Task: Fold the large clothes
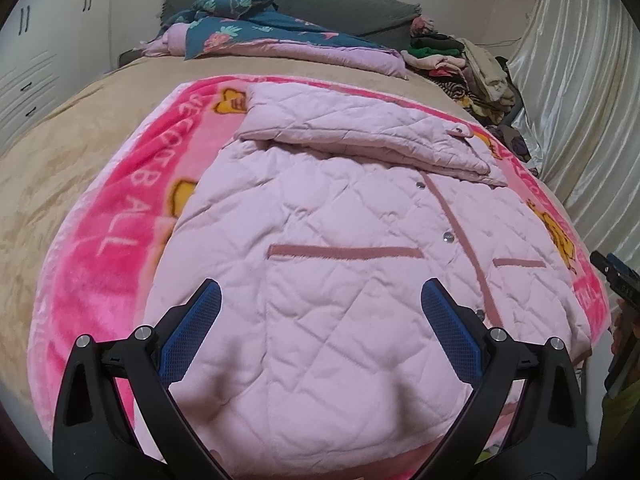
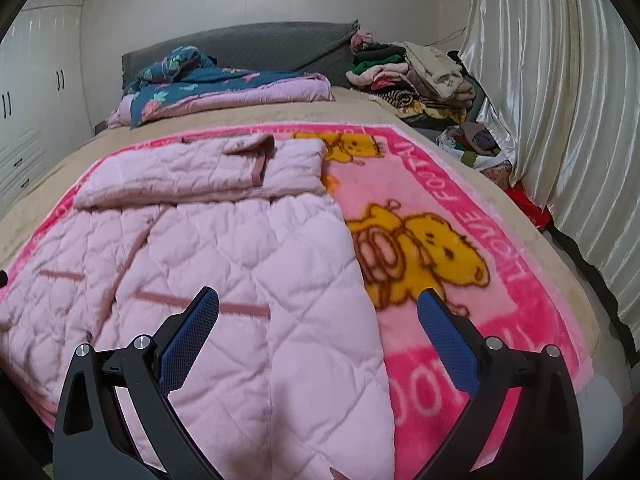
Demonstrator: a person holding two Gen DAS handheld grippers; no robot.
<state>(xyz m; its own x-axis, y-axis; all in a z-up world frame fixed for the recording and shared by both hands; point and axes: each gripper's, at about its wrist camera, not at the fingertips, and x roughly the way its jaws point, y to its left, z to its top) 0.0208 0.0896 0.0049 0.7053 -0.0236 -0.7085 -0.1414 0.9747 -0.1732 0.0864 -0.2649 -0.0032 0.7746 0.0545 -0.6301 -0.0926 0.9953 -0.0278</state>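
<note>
A pale pink quilted jacket [image 1: 328,240] lies flat on a bright pink bear-print blanket [image 1: 108,248] on the bed, its top part folded down across the chest. My left gripper [image 1: 320,300] is open and empty, hovering over the jacket's lower hem. In the right wrist view the jacket [image 2: 224,264] fills the left half and the blanket [image 2: 440,240] the right. My right gripper [image 2: 318,308] is open and empty over the jacket's right edge near the hem. The right gripper [image 1: 616,276] shows at the far right edge of the left wrist view.
A beige bedspread [image 1: 60,168] covers the bed. A folded floral and pink quilt [image 2: 224,84] lies by the grey headboard [image 2: 260,44]. A heap of clothes [image 2: 416,76] sits at the far right corner. Shiny curtains [image 2: 560,100] hang right, white wardrobes [image 2: 36,92] stand left.
</note>
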